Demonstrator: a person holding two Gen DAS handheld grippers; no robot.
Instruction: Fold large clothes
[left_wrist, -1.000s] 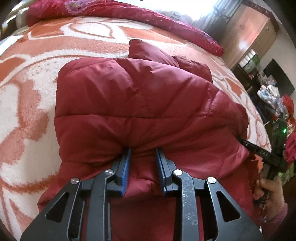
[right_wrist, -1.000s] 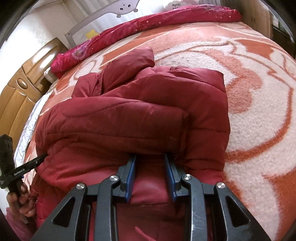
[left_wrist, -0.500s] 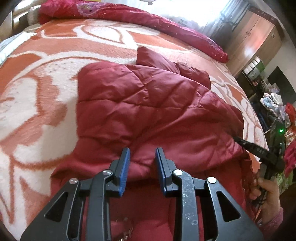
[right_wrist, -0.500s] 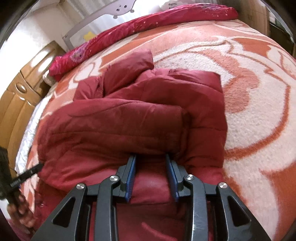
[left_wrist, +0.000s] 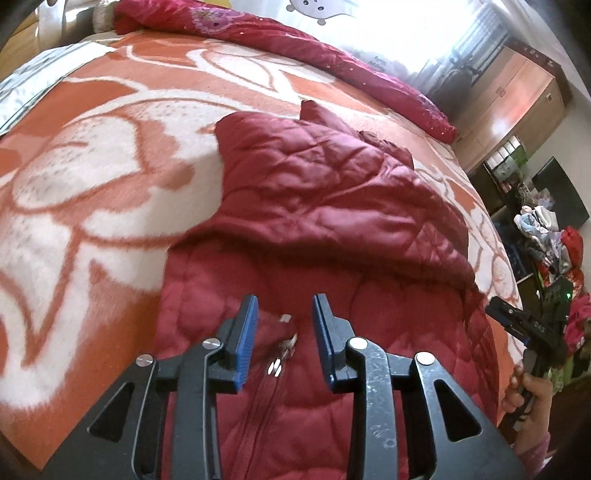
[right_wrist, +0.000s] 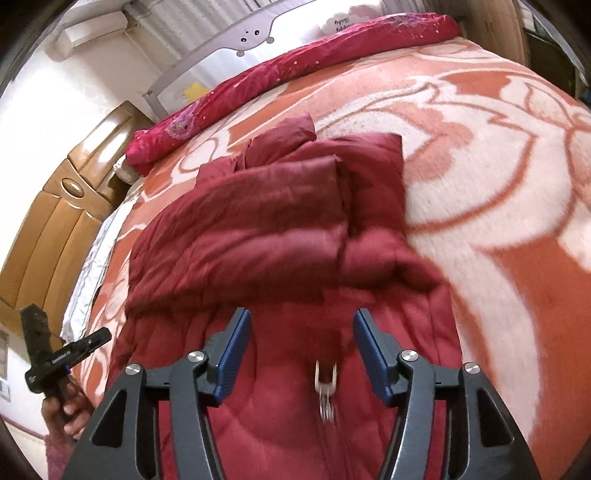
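Red padded jacket (left_wrist: 332, 206) lies half-folded on orange-white blanket (left_wrist: 92, 192), upper part doubled toward 12 o'clock. Left gripper (left_wrist: 284, 325) & right gripper (right_wrist: 301, 343) hover above it w/ jaws spread, pinching nothing. Zipper pull (right_wrist: 325, 384), blurred, apparently at 6 o'clock.

Dark red quilted puffer jacket (left_wrist: 325, 206) lying on the bed (left_wrist: 92, 177), partly folded; its upper portion is doubled over onto the lower body, forming a thick, rumpled layer. Front zipper with metal pull (right_wrist: 325, 384) exposed on the nearer, unfolded part; collar end points away.
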